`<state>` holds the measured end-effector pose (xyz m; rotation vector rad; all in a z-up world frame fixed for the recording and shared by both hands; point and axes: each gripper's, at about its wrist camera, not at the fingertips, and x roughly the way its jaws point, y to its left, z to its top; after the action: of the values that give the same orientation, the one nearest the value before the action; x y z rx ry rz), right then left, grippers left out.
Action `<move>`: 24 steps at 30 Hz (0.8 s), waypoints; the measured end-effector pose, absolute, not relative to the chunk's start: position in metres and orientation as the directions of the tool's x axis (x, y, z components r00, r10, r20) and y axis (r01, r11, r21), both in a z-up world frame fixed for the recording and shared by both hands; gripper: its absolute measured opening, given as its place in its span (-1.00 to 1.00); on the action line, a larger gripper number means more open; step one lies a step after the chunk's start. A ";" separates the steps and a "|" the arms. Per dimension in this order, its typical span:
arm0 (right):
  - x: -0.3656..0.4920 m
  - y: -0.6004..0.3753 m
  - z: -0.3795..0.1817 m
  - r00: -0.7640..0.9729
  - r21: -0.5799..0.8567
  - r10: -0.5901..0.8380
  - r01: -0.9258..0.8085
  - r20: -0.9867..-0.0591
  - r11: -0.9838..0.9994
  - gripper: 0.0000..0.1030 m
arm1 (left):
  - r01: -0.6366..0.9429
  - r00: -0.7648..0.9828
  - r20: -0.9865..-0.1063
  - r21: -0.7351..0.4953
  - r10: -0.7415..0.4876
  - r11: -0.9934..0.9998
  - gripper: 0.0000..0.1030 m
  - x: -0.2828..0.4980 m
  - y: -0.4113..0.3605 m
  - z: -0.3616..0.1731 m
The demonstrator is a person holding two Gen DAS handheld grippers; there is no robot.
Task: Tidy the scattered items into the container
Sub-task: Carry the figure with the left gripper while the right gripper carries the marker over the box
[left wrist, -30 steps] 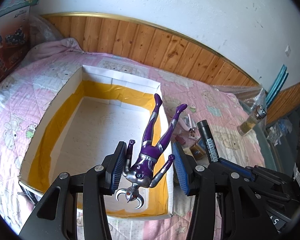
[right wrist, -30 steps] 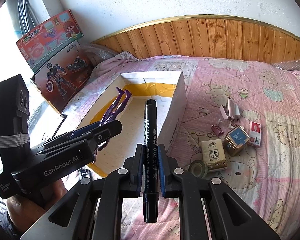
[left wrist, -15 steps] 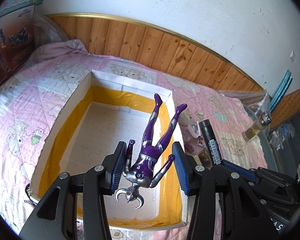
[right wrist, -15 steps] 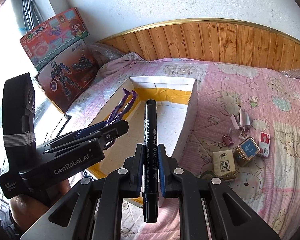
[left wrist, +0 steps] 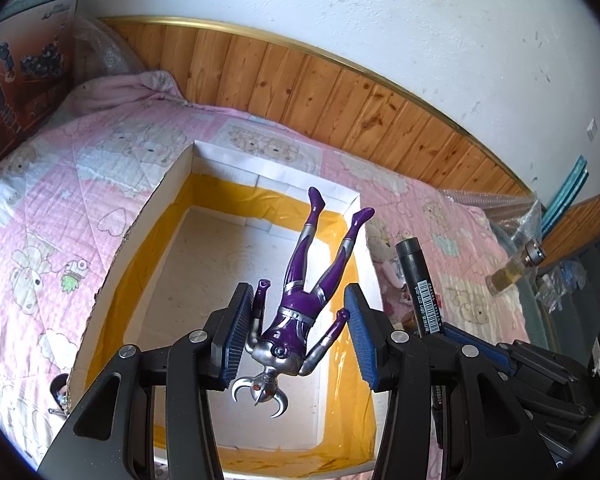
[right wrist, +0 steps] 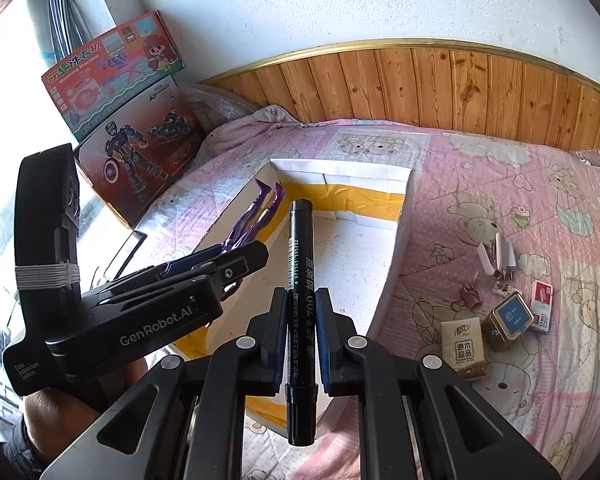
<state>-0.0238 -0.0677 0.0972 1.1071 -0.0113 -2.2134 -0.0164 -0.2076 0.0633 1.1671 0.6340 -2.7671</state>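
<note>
Nearest, left tongs (left wrist: pixel 296 344) set wide around the purple figure (left wrist: pixel 300 316), pads pressing its outstretched arms, head hanging toward the camera, legs pointing away over the box

Beside them, right tongs (right wrist: pixel 302 320) clamped fully on the black marker (right wrist: pixel 299 312), barrel running lengthwise between the pads, cap end reaching out toward the box

Just beyond, the white box (left wrist: pixel 180 184) with yellow tape round its inner walls, lying on the pink quilted bed (left wrist: pixel 80 184), floor of it bare as far as can be seen

Compared with a second ago: box drawn closer and more squarely under both sets of tongs, near corner now below the frame in the left view, loot unchanged in either grip. Meaning for the task: carry nearly over, both pieces above the opening and probably ready for lowering and release

Right of the box, still on the quilt: tissue pack (right wrist: pixel 462 346), small gold tin (right wrist: pixel 508 320), red-and-white card (right wrist: pixel 542 306), binder clip (right wrist: pixel 470 296), and a pale charger-like thing (right wrist: pixel 498 254), hard to name at this size. Left of the box, toy cartons (right wrist: pixel 128 120) against the wall
</note>
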 end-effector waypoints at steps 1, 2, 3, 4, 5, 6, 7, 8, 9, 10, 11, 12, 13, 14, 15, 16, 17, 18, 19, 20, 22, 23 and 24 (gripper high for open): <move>-0.025 -0.069 0.097 -0.428 0.284 -0.558 0.551 -0.711 -0.785 -0.72 | 0.225 -0.708 -0.700 -0.347 0.092 -0.911 -0.06 -0.017 -0.209 0.063; -0.026 -0.071 0.097 -0.427 0.284 -0.559 0.552 -0.711 -0.784 -0.72 | 0.228 -0.708 -0.701 -0.350 0.093 -0.909 -0.06 -0.018 -0.211 0.062; -0.027 -0.073 0.097 -0.426 0.284 -0.559 0.553 -0.711 -0.783 -0.72 | 0.230 -0.707 -0.701 -0.352 0.092 -0.907 -0.06 -0.019 -0.213 0.061; -0.028 -0.075 0.097 -0.425 0.284 -0.560 0.554 -0.711 -0.782 -0.72 | 0.233 -0.707 -0.701 -0.352 0.091 -0.907 -0.06 -0.020 -0.214 0.061; -0.029 -0.077 0.097 -0.424 0.284 -0.560 0.555 -0.712 -0.782 -0.72 | 0.235 -0.707 -0.702 -0.352 0.090 -0.906 -0.06 -0.022 -0.216 0.061; -0.030 -0.078 0.097 -0.423 0.284 -0.560 0.556 -0.712 -0.781 -0.72 | 0.238 -0.707 -0.702 -0.353 0.088 -0.905 -0.06 -0.023 -0.218 0.060; -0.031 -0.080 0.097 -0.422 0.284 -0.561 0.557 -0.712 -0.780 -0.72 | 0.240 -0.706 -0.702 -0.355 0.089 -0.903 -0.06 -0.024 -0.219 0.060; -0.032 -0.082 0.096 -0.421 0.284 -0.561 0.559 -0.713 -0.779 -0.72 | 0.241 -0.705 -0.703 -0.358 0.090 -0.902 -0.06 -0.025 -0.221 0.059; -0.034 -0.083 0.096 -0.420 0.284 -0.562 0.560 -0.713 -0.779 -0.72 | 0.243 -0.704 -0.704 -0.359 0.091 -0.901 -0.06 -0.026 -0.222 0.059; -0.035 -0.084 0.095 -0.419 0.283 -0.562 0.561 -0.713 -0.778 -0.72 | 0.245 -0.703 -0.705 -0.360 0.090 -0.900 -0.06 -0.027 -0.224 0.058; -0.036 -0.085 0.095 -0.417 0.283 -0.562 0.562 -0.714 -0.777 -0.72 | 0.248 -0.702 -0.706 -0.360 0.089 -0.900 -0.06 -0.028 -0.225 0.058; -0.037 -0.087 0.095 -0.416 0.283 -0.562 0.563 -0.714 -0.776 -0.72 | 0.250 -0.701 -0.707 -0.359 0.088 -0.899 -0.06 -0.029 -0.226 0.057; -0.038 -0.088 0.095 -0.416 0.282 -0.562 0.564 -0.715 -0.776 -0.72 | 0.252 -0.700 -0.709 -0.359 0.087 -0.899 -0.06 -0.031 -0.227 0.057; -0.039 -0.090 0.094 -0.415 0.281 -0.562 0.565 -0.716 -0.775 -0.72 | 0.255 -0.698 -0.711 -0.359 0.087 -0.898 -0.06 -0.032 -0.228 0.056; -0.041 -0.091 0.094 -0.414 0.281 -0.562 0.566 -0.716 -0.775 -0.72 | 0.258 -0.696 -0.712 -0.362 0.087 -0.896 -0.06 -0.034 -0.230 0.055; -0.042 -0.092 0.093 -0.414 0.280 -0.561 0.567 -0.717 -0.775 -0.72 | 0.260 -0.695 -0.713 -0.363 0.087 -0.895 -0.06 -0.036 -0.231 0.055; -0.044 -0.093 0.092 -0.413 0.278 -0.560 0.567 -0.718 -0.775 -0.72 | 0.263 -0.694 -0.715 -0.364 0.086 -0.894 -0.06 -0.037 -0.232 0.054; -0.045 -0.094 0.092 -0.412 0.279 -0.560 0.567 -0.719 -0.775 -0.72 | 0.266 -0.693 -0.716 -0.364 0.086 -0.893 -0.06 -0.038 -0.234 0.053; -0.047 -0.095 0.091 -0.411 0.279 -0.560 0.567 -0.719 -0.775 -0.72 | 0.268 -0.691 -0.717 -0.364 0.086 -0.892 -0.06 -0.039 -0.235 0.053; -0.049 -0.096 0.090 -0.410 0.279 -0.560 0.567 -0.720 -0.775 -0.72 | 0.269 -0.690 -0.719 -0.365 0.086 -0.891 -0.06 -0.040 -0.236 0.052; -0.052 -0.097 0.089 -0.408 0.280 -0.559 0.567 -0.722 -0.775 -0.72 | 0.274 -0.687 -0.722 -0.366 0.086 -0.890 -0.06 -0.043 -0.238 0.050; -0.053 -0.098 0.088 -0.407 0.281 -0.559 0.567 -0.722 -0.774 -0.72 | 0.276 -0.685 -0.724 -0.366 0.086 -0.889 -0.06 -0.044 -0.239 0.049; -0.055 -0.099 0.088 -0.406 0.280 -0.558 0.567 -0.724 -0.775 -0.72 | 0.278 -0.682 -0.727 -0.365 0.086 -0.888 -0.06 -0.045 -0.239 0.048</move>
<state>-0.0545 -0.0988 0.0878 1.1205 0.0133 -2.1869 -0.0455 -0.2392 0.0478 1.2006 0.6987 -2.6963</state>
